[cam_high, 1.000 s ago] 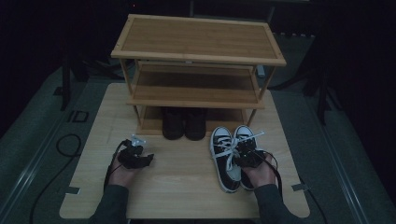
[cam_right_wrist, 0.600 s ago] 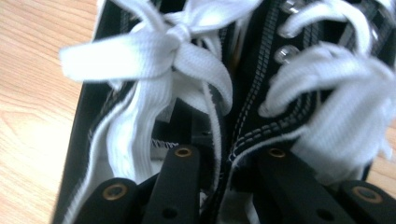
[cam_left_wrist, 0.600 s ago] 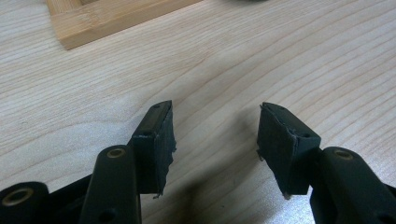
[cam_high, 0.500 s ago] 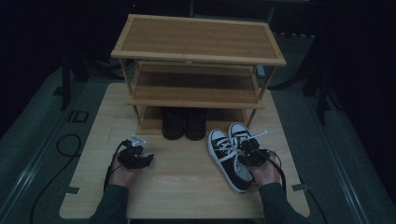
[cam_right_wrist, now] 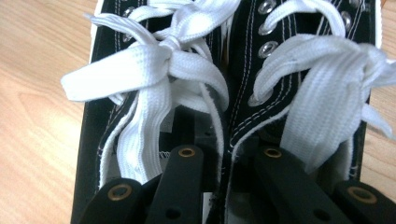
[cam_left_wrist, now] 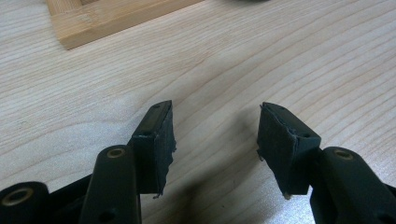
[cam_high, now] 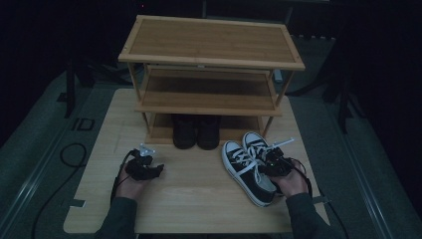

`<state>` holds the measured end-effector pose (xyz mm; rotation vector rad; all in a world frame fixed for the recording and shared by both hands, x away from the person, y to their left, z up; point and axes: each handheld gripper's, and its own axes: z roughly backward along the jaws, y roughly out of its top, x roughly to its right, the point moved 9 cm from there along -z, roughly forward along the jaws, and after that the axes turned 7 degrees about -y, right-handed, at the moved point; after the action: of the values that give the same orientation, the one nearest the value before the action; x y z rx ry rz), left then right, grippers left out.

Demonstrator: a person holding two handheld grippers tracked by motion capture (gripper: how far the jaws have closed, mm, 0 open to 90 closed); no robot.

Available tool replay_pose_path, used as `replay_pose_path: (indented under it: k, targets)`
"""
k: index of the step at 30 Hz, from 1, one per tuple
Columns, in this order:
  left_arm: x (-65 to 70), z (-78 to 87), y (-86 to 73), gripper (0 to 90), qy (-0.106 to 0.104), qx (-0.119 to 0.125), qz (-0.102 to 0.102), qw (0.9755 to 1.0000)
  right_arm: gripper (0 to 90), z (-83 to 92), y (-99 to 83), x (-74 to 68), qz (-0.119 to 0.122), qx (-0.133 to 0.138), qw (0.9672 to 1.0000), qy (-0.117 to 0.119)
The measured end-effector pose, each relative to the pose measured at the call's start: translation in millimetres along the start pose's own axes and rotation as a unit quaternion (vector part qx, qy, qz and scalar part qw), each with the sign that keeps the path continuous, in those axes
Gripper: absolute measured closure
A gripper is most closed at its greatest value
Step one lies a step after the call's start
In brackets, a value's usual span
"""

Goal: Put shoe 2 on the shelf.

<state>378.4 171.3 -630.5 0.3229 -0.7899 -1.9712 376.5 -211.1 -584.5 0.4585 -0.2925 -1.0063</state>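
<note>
A pair of black sneakers (cam_high: 242,168) with white laces and toe caps lies on the table's right side, toes angled up and to the left. My right gripper (cam_high: 272,164) reaches into them from the heel end. Its jaws have just been closing and now pinch the two shoes' adjoining inner walls (cam_right_wrist: 229,140) together, one jaw inside each shoe. My left gripper (cam_high: 149,169) rests low over the bare wood at the left. It is open, with nothing between its pads (cam_left_wrist: 156,140).
A three-tier wooden shoe rack (cam_high: 209,45) stands at the back of the table (cam_high: 199,199). A pair of black boots (cam_high: 196,132) sits under its lowest shelf. A cable (cam_high: 69,154) loops off the table's left side.
The right hand has shifted a little to the right with the sneakers, and the pair has turned so its toes point more to the left. The left gripper has stayed put.
</note>
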Motion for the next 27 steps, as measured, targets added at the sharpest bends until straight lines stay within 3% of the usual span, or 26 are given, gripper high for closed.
replay_pose_path:
  k: [7, 16, 27]
  targets:
    - [-0.1, 0.0, 0.1, 46.5, -0.001, 0.001, 0.000, 1.0000, 85.2, 9.3, -2.7, 5.6, 0.011, 0.015, 0.9996, 0.022]
    - [0.1, -0.2, 0.1, 46.5, 0.000, 0.001, 0.000, 1.0000, 85.1, 18.1, -5.3, 11.6, 0.040, 0.022, 0.9987, 0.022]
    - [0.0, -0.1, 0.0, 46.5, 0.000, 0.001, 0.000, 1.0000, 84.9, 32.7, 4.3, 7.1, 0.068, 0.028, 0.9969, 0.027]
